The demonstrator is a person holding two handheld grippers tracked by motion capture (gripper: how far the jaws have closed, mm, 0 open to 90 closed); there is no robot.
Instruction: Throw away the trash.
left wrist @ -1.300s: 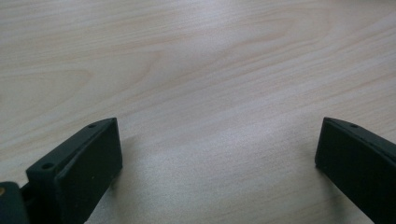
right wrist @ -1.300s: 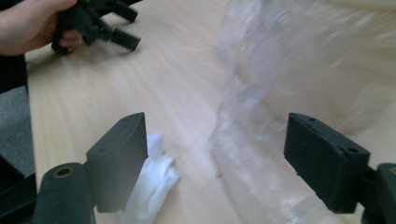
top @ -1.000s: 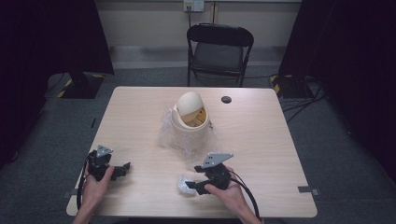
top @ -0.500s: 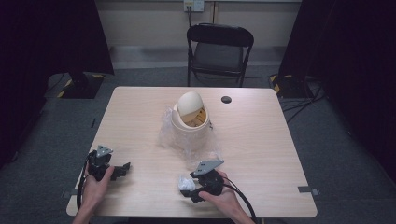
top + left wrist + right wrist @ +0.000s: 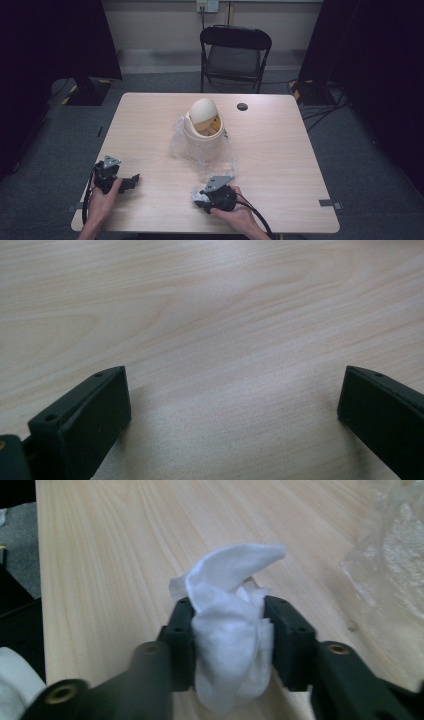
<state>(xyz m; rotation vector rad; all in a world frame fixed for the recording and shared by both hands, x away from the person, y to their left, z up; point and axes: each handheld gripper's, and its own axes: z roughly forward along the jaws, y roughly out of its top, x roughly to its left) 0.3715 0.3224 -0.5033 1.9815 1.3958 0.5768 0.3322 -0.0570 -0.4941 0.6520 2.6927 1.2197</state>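
- Right gripper point(image 5: 227, 630) clamped on a crumpled white tissue point(image 5: 230, 630), wad pinched between both jaws, loose corner poking up above them.
- Held low over the wooden counter point(image 5: 280, 150), on the near side of the cream swing-lid bin point(image 5: 203, 127), a short way short of it.
- Left gripper point(image 5: 230, 405) spread wide, nothing between the jaws, resting over bare counter well to the near left of the bin.
- Tissue judged very light, soft and compressible; no breakage risk, but prone to tearing or slipping free if pinched only by the loose corner.
- Best taken across the bunched middle, as gripped here.
- Clear crinkled plastic point(image 5: 220, 160) spread around the base of the bin, just beyond the tissue.
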